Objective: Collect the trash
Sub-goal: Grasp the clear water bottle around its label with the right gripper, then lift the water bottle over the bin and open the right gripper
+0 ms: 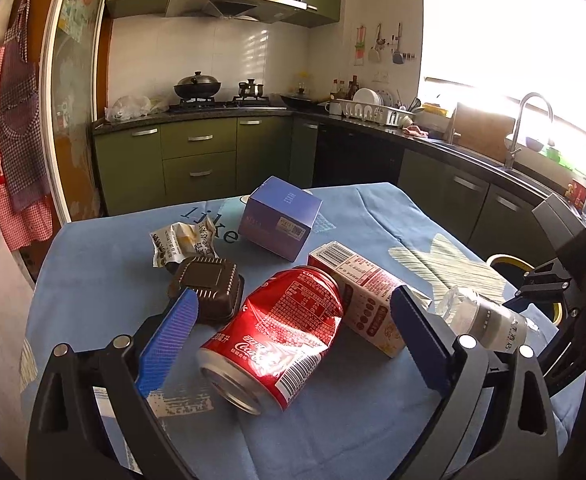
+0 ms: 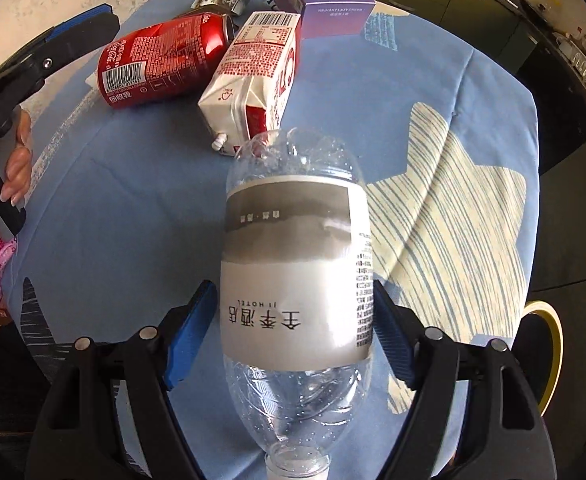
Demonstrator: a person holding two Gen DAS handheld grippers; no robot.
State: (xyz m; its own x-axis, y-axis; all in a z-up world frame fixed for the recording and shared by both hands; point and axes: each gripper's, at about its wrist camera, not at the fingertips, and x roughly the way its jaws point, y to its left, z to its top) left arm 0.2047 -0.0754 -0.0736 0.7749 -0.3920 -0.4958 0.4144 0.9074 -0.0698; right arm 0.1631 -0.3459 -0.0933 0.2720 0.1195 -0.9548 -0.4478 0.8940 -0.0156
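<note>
Green kitchen cupboards stand behind my worktop (image 1: 93,264), which has a blue cloth over it. Trash lies all over the cloth, so most of my job is not done yet.

My right jaws (image 2: 293,332) are closed around a clear plastic bottle (image 2: 297,264). The blue pads press on both sides of its white label. The bottle has no cap, and its open neck points back at me. It sits near the right edge of the worktop. I cannot tell if it is lifted off the cloth or lying on it.

My left jaws (image 1: 293,312) are wide open and hold nothing. A dented red cola can (image 1: 273,332) lies on its side between the two pads, near the front edge. The pads do not touch it.

A white and red drink carton (image 1: 367,292) lies just beside the can, to its right. A small dark plastic tub (image 1: 209,288) sits upside down at the can's left, close to my left pad. A crumpled snack wrapper (image 1: 181,240) lies behind the tub. A purple box (image 1: 281,220) stands near the far edge.

A yellow rim (image 2: 549,352) peeks out past the right edge of the worktop. I think it may be the trash bin, but I cannot be sure. I see nothing dropped in it. So one thing is held, and five wait.
</note>
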